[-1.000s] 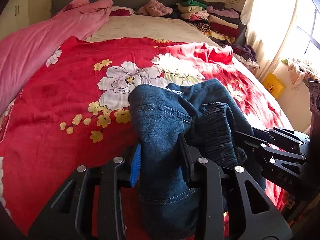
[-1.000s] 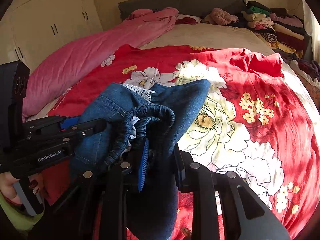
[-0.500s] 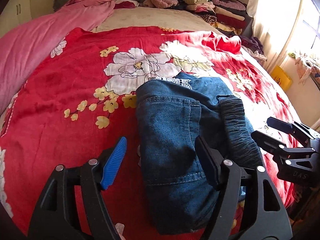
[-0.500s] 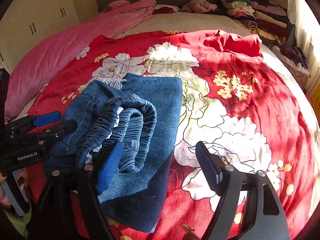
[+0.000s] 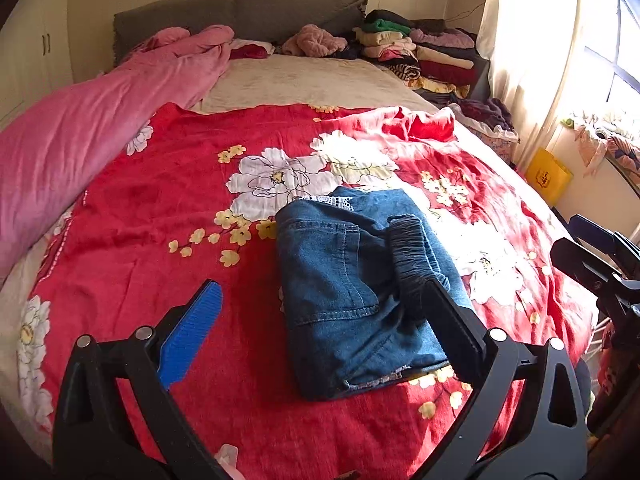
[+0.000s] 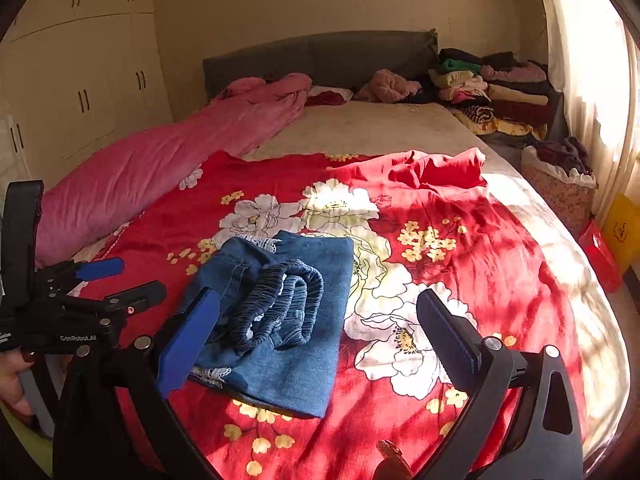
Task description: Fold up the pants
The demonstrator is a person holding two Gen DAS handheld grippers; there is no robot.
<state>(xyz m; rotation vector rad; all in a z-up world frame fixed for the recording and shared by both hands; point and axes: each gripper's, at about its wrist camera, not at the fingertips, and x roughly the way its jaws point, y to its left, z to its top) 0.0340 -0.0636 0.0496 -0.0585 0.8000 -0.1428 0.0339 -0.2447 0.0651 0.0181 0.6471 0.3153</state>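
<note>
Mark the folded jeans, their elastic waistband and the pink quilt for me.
folded jeans (image 5: 332, 292), left wrist view, back pocket panel.
elastic waistband (image 6: 280, 304), right wrist view, gathered loop.
pink quilt (image 5: 80, 140), left wrist view, middle.

Bedspread: red floral cover (image 5: 132, 264) filling the frame's centre.
Quilt: pink, rolled (image 5: 88, 128) along the left.
Clothes: folded stack (image 5: 420, 56) upper right, beside grey headboard (image 5: 248, 12).
Wardrobe: cream doors (image 6: 80, 80), upper left.

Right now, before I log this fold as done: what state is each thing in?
Jeans: folded, lying flat on the red floral blanket, released.
Left gripper: jaws just opened wide, nothing pressed between the pads.
Right gripper: jaws just opened wide, holding nothing.
Wardrobe doors: closed.
Clothes stack: folded, piled by the headboard.
</note>
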